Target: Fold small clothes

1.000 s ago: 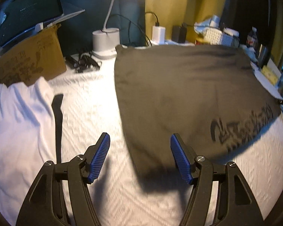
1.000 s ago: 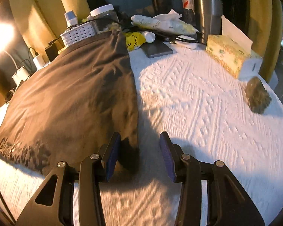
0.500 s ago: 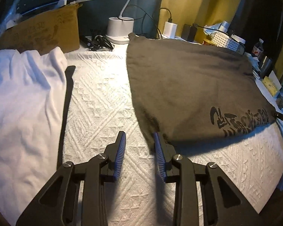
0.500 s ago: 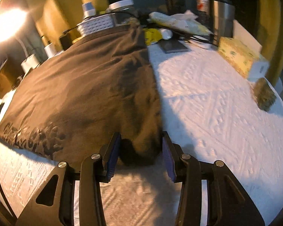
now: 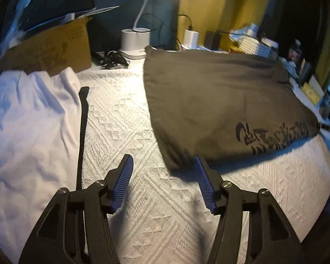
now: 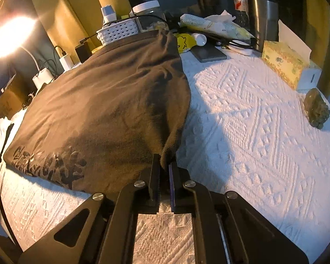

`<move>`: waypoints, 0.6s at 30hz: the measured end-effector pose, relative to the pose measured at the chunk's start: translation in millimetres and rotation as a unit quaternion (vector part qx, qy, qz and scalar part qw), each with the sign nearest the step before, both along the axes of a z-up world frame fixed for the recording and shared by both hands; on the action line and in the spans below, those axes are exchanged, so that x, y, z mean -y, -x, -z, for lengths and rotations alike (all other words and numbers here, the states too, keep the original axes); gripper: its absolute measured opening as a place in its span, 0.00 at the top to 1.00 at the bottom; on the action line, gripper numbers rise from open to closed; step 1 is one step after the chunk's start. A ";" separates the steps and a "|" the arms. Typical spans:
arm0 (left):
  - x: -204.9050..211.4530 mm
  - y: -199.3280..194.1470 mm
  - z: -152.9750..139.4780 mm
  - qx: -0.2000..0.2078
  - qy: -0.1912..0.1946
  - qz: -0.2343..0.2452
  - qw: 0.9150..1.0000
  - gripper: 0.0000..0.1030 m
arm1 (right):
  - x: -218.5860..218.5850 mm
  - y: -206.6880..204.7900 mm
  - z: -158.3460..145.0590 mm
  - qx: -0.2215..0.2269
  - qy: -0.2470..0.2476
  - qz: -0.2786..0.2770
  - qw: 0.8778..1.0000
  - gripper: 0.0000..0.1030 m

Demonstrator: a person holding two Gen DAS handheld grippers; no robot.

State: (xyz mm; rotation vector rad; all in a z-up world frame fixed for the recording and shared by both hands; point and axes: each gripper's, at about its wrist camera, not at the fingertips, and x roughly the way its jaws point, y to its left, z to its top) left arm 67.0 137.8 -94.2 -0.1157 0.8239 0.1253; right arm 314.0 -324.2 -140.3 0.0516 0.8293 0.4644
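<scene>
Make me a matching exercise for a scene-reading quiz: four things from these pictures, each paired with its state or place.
1. right gripper
2. left gripper
3. white garment
4. tissue box

a. crumpled beside the cardboard box
b. open, over bare bedspread
c. shut on the dark shirt corner
d. at the bed's far edge, by the steel tumbler

Pairs: 1-c, 2-b, 3-a, 4-d

A white desk lamp [image 5: 135, 41], brown cardboard box [image 5: 52, 48], yellow tissue box [image 6: 283, 63] and steel tumbler [image 6: 264, 22] crowd a white textured tablecloth [image 6: 253, 132].

The white garment [image 5: 28, 132] runs off the left edge
</scene>
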 end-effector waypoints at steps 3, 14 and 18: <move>7.2 -5.4 6.7 -0.021 -0.037 0.020 0.999 0.45 | 1.2 0.9 -5.1 0.007 0.001 0.000 1.000 0.93; 18.9 -25.2 10.9 -0.036 -0.093 0.057 0.993 0.98 | 6.8 -1.9 -11.1 0.019 0.001 0.006 1.000 0.95; 14.4 -14.9 8.7 -0.041 -0.106 0.043 0.993 0.98 | 10.1 -1.5 -9.0 0.015 0.004 0.008 1.000 0.95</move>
